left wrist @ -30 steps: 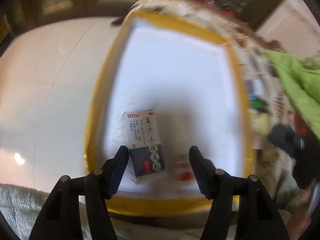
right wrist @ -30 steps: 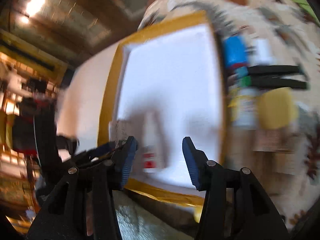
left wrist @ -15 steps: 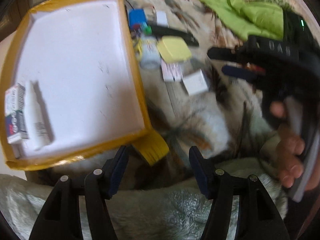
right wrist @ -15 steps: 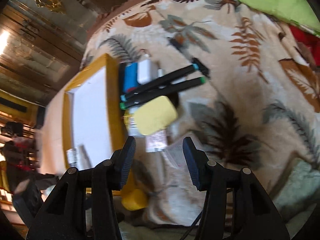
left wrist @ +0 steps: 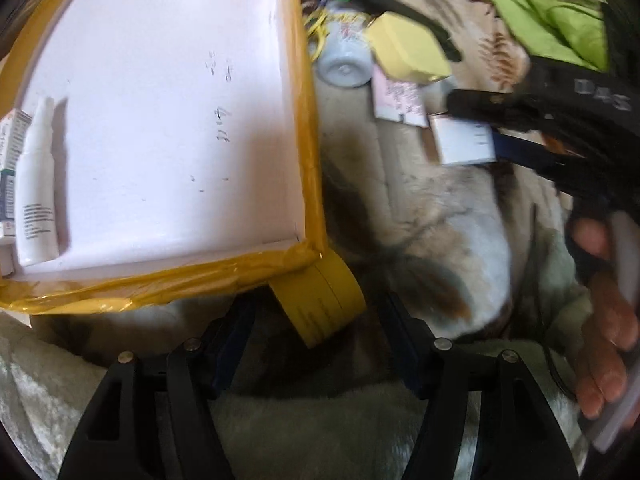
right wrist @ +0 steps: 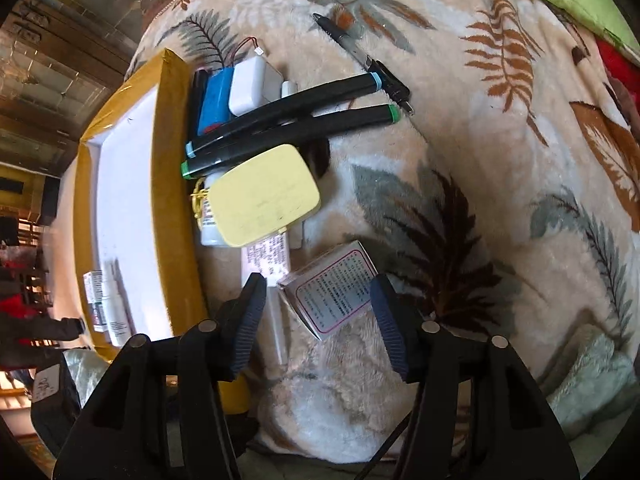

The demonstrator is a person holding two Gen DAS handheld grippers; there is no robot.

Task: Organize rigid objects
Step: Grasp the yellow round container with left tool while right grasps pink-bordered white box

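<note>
Small white box [right wrist: 334,294] printed with a pink-bordered panel of tiny unreadable text lies on the leaf-patterned blanket [right wrist: 500,184], between the spread fingers of the released right gripper [right wrist: 318,322].

Left gripper [left wrist: 314,330] is released too, empty, over a yellow tape roll [left wrist: 320,300] at the near corner of the yellow-rimmed tray [left wrist: 312,184]. White tube [left wrist: 36,184] and a carton [left wrist: 8,152] lie at the tray's left edge; their print is too small to read. Faint pen marks on the tray floor are illegible.
</note>
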